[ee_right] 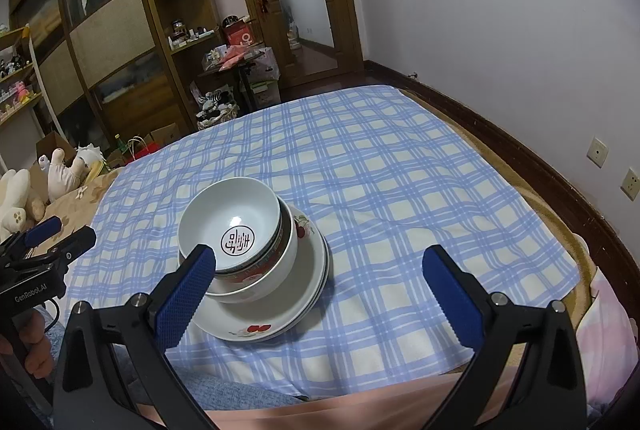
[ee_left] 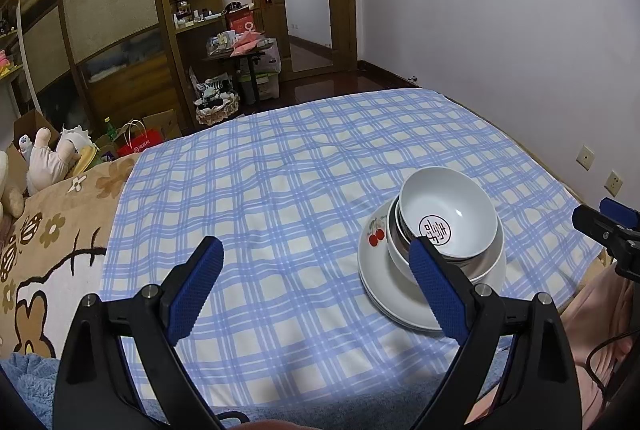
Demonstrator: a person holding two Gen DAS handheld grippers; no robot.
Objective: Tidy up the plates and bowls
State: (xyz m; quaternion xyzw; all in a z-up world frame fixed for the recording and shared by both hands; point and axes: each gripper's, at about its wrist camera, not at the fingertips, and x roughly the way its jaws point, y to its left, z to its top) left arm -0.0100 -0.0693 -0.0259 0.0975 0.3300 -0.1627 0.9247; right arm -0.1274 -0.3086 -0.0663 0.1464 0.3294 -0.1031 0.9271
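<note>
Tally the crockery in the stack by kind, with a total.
White ceramic bowls, nested: 3
White ceramic plates with red fruit print, stacked under the bowls: 2, judging by the rim edges
Total: 5

A blue checked cloth (ee_left: 280,190) covers the bed beside plush toys (ee_left: 48,158).

On the blue-and-white checked cloth (ee_right: 400,190) sits a stack: white plates with red fruit prints (ee_right: 256,326) at the bottom, a white bowl with a dark inner band (ee_right: 280,254) on them, and a white bowl with a round black emblem (ee_right: 230,218) nested on top, slightly tilted. The right gripper (ee_right: 320,266) hangs above the cloth with its blue-padded fingers (ee_right: 186,300) spread wide (nothing between them). The left gripper (ee_right: 52,238) shows at the left edge.
</note>
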